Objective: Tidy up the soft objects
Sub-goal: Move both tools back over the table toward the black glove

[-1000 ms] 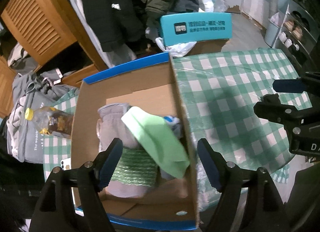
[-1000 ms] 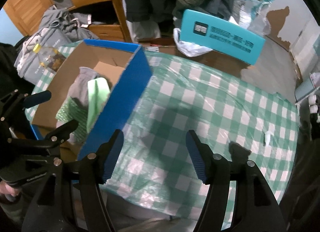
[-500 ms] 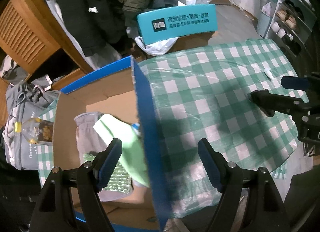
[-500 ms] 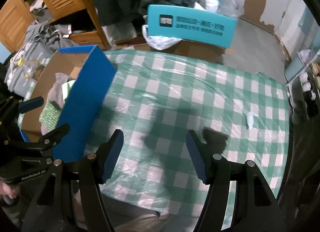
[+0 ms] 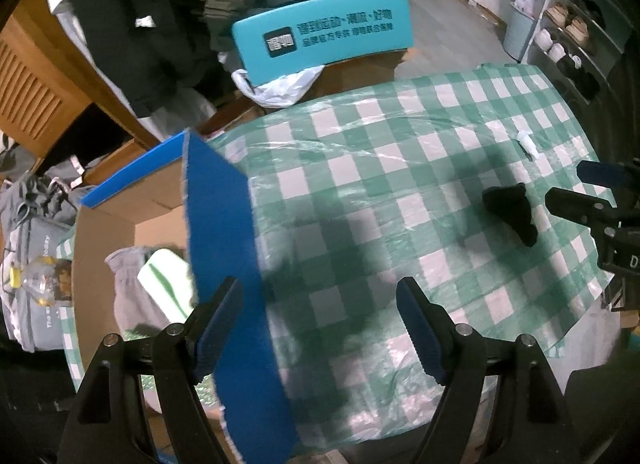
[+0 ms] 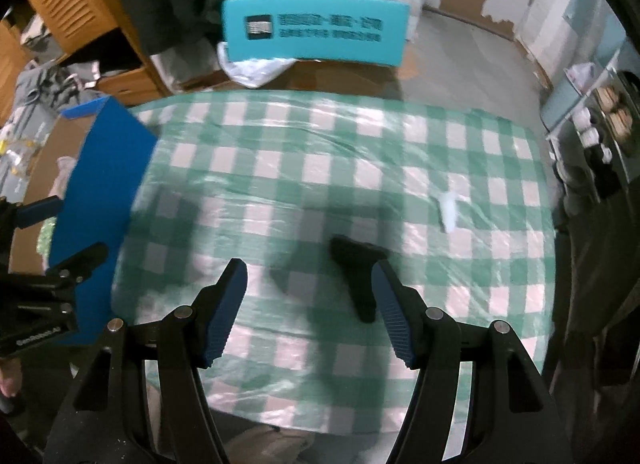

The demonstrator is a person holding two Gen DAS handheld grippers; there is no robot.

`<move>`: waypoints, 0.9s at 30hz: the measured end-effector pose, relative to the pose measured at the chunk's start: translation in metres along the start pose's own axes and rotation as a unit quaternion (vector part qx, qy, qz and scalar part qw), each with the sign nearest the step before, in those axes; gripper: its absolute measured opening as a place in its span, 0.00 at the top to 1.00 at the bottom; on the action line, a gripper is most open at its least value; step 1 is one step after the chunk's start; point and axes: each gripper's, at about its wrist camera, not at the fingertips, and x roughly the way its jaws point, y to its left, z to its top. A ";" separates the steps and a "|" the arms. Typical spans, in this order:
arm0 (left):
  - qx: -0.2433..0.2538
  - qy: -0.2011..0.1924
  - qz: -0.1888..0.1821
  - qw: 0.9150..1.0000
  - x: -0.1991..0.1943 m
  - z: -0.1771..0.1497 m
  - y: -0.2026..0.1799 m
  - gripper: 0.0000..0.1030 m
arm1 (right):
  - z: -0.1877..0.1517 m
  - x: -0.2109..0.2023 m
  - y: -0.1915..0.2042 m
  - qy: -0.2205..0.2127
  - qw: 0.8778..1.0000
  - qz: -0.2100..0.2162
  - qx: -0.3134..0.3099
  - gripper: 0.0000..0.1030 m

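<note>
A black soft item [image 6: 356,276] lies on the green checked tablecloth [image 6: 320,168], just ahead of my right gripper [image 6: 310,308], which is open and empty; the item sits close to its right finger. It also shows in the left wrist view [image 5: 512,212]. A blue-sided cardboard box [image 5: 224,248] stands at the table's left and holds a grey cloth [image 5: 128,284] and a light green cloth [image 5: 168,284]. My left gripper [image 5: 320,324] is open and empty, above the box's right wall.
A small white scrap [image 6: 448,212] lies on the cloth at the right. A teal chair back [image 6: 316,30] stands behind the table. Clothes hang beside a wooden cabinet [image 5: 36,96] at the back left. A shoe rack [image 5: 576,36] stands at the right. A bottle [image 5: 40,280] lies left of the box.
Both grippers have swung to the right, away from the box. The black item has come into view on the cloth near the right gripper. Both stay open.
</note>
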 end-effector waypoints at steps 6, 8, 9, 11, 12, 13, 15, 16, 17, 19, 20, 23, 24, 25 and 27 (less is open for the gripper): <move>0.009 0.008 -0.016 1.000 0.007 0.021 -0.018 0.22 | 0.010 0.010 -0.035 0.021 1.000 -0.017 0.002 0.38; 0.015 0.011 -0.016 1.000 0.010 0.027 -0.023 0.22 | 0.014 0.014 -0.048 0.029 0.999 -0.019 0.006 0.38; 0.018 0.014 -0.018 1.000 0.012 0.032 -0.026 0.21 | 0.016 0.016 -0.053 0.034 0.999 -0.021 0.008 0.38; 0.021 0.017 -0.023 0.999 0.017 0.041 -0.031 0.21 | 0.021 0.020 -0.065 0.043 0.999 -0.020 0.014 0.38; 0.021 0.019 -0.023 0.999 0.019 0.046 -0.034 0.21 | 0.025 0.022 -0.071 0.046 0.999 -0.019 0.018 0.38; 0.020 0.021 -0.024 0.999 0.022 0.050 -0.035 0.21 | 0.027 0.024 -0.074 0.047 0.999 -0.017 0.020 0.38; 0.018 0.025 -0.029 0.999 0.028 0.060 -0.041 0.21 | 0.034 0.029 -0.084 0.050 0.998 -0.014 0.030 0.38; 0.019 0.026 -0.031 0.999 0.031 0.064 -0.043 0.21 | 0.037 0.032 -0.089 0.051 0.998 -0.013 0.033 0.38; 0.021 0.029 -0.035 0.999 0.034 0.069 -0.046 0.21 | 0.042 0.037 -0.095 0.053 0.998 -0.014 0.038 0.38; 0.023 0.032 -0.036 0.999 0.041 0.077 -0.052 0.21 | 0.047 0.046 -0.102 0.057 0.997 -0.016 0.043 0.38; 0.024 0.035 -0.037 0.998 0.045 0.080 -0.055 0.21 | 0.050 0.051 -0.105 0.061 0.997 -0.017 0.043 0.38; 0.026 0.046 -0.043 0.998 0.057 0.087 -0.064 0.21 | 0.054 0.067 -0.114 0.071 0.996 -0.029 0.045 0.38; 0.027 0.049 -0.045 0.997 0.062 0.088 -0.067 0.21 | 0.055 0.074 -0.119 0.076 0.995 -0.032 0.048 0.38; 0.027 0.050 -0.046 0.997 0.065 0.090 -0.069 0.21 | 0.055 0.079 -0.123 0.080 0.995 -0.032 0.051 0.38; 0.024 0.055 -0.050 0.997 0.074 0.093 -0.073 0.21 | 0.055 0.092 -0.132 0.090 0.994 -0.029 0.061 0.38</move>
